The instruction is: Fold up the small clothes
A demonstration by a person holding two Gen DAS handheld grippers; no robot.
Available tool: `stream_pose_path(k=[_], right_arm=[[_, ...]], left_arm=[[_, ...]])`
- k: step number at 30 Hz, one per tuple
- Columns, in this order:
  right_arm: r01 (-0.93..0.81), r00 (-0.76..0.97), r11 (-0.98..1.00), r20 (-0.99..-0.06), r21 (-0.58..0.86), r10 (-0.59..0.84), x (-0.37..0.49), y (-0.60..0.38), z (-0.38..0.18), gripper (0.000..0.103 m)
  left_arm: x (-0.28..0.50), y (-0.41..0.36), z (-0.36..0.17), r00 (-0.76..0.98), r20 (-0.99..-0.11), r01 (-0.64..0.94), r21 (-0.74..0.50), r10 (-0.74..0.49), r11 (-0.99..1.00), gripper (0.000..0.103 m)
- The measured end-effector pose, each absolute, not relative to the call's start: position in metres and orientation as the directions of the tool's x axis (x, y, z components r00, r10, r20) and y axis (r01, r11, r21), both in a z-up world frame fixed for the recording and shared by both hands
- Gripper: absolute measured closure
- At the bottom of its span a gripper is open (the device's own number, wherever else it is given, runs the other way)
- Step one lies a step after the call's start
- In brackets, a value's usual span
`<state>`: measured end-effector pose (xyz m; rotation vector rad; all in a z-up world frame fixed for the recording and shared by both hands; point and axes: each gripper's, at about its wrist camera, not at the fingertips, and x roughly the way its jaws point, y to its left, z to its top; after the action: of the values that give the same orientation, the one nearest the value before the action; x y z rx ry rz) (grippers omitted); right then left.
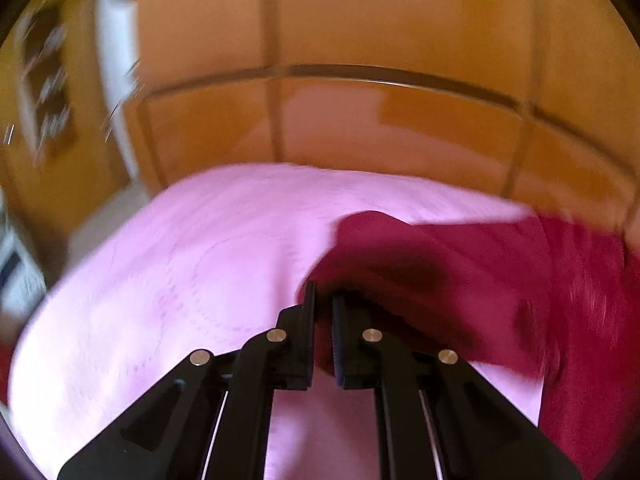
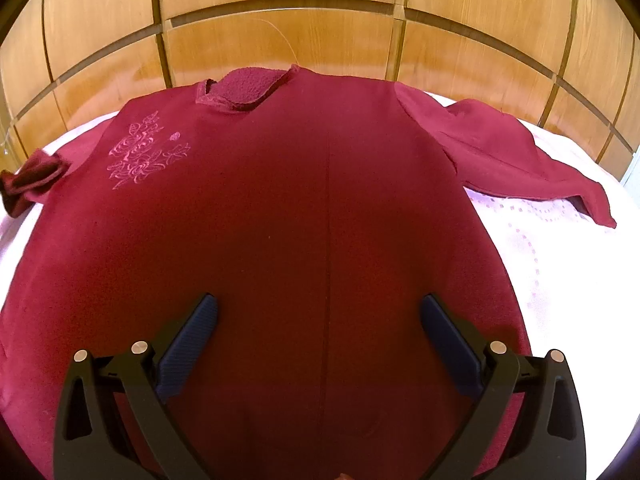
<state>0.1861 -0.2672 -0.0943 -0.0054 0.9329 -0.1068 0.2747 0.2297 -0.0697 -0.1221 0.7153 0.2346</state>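
Sleeve (image 1: 420, 264) pinched in left hand-held gripper (image 1: 323, 312); right hand-held gripper (image 2: 320, 312) gapes above sweater (image 2: 280, 200).

Maroon top (image 2: 280, 208), pink floral embroidery (image 2: 144, 156); pink sheet (image 1: 180, 264).

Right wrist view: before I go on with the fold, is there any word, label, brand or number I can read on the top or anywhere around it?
None can be read.
The pink embroidery on the dark red top: a floral motif, no letters.
No tag shows in the neck opening.
The pink sheet: dotted pattern only.
The wooden panels behind: unmarked.
The left wrist view is motion-blurred; nothing legible there.
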Motion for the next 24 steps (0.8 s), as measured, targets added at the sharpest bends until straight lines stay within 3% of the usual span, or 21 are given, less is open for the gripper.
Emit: stream_pose_path(k=[2, 3, 4, 6, 8, 10, 12, 15, 20, 24], right_arm=[[0.089, 0.591, 0.995, -0.801, -0.051, -0.094, 0.186, -0.267, -0.094, 0.003], [0.089, 0.591, 0.995, -0.801, -0.051, -0.094, 0.186, -0.267, -0.094, 0.003], [0.089, 0.591, 0.995, -0.801, -0.051, -0.094, 0.186, -0.267, -0.094, 0.003], [0.089, 0.591, 0.995, -0.801, -0.051, -0.094, 0.186, -0.267, -0.094, 0.003], [0.089, 0.591, 0.995, -0.801, -0.050, -0.093, 0.186, -0.268, -0.094, 0.003], [0.089, 0.591, 0.995, -0.801, -0.051, -0.094, 0.186, -0.268, -0.094, 0.003], [0.089, 0.590, 0.995, -0.802, -0.051, -0.094, 0.187, -0.268, -0.094, 0.003], [0.089, 0.590, 0.995, -0.802, -0.050, -0.093, 0.187, -0.268, -0.094, 0.003], [0.089, 0.591, 0.995, -0.802, -0.050, -0.093, 0.187, -0.269, -0.094, 0.003], [0.091, 0.590, 0.995, -0.802, -0.051, -0.095, 0.187, -0.269, -0.094, 0.003]], left_arm=[[0.274, 0.267, -0.079, 0.703, -0.694, -0.374, -0.171, 0.158, 0.912, 0.095], [0.272, 0.283, -0.087, 0.690, -0.711, -0.414, -0.238, 0.133, 0.879, 0.089], [0.270, 0.301, -0.098, 0.671, -0.735, -0.455, -0.301, 0.101, 0.838, 0.076], [0.268, 0.307, -0.110, 0.655, -0.747, -0.458, -0.274, 0.112, 0.846, 0.058], [0.266, 0.299, -0.112, 0.663, -0.737, -0.422, -0.223, 0.131, 0.879, 0.051], [0.263, 0.298, -0.110, 0.687, -0.720, -0.396, -0.256, 0.100, 0.882, 0.037], [0.263, 0.295, -0.106, 0.708, -0.703, -0.365, -0.282, 0.068, 0.887, 0.029], [0.256, 0.292, -0.100, 0.691, -0.722, -0.319, -0.253, 0.042, 0.913, 0.023], [0.230, 0.304, -0.106, 0.587, -0.790, -0.451, -0.139, 0.175, 0.881, 0.023], [0.200, 0.288, -0.085, 0.718, -0.688, -0.342, -0.210, 0.110, 0.916, 0.029]])
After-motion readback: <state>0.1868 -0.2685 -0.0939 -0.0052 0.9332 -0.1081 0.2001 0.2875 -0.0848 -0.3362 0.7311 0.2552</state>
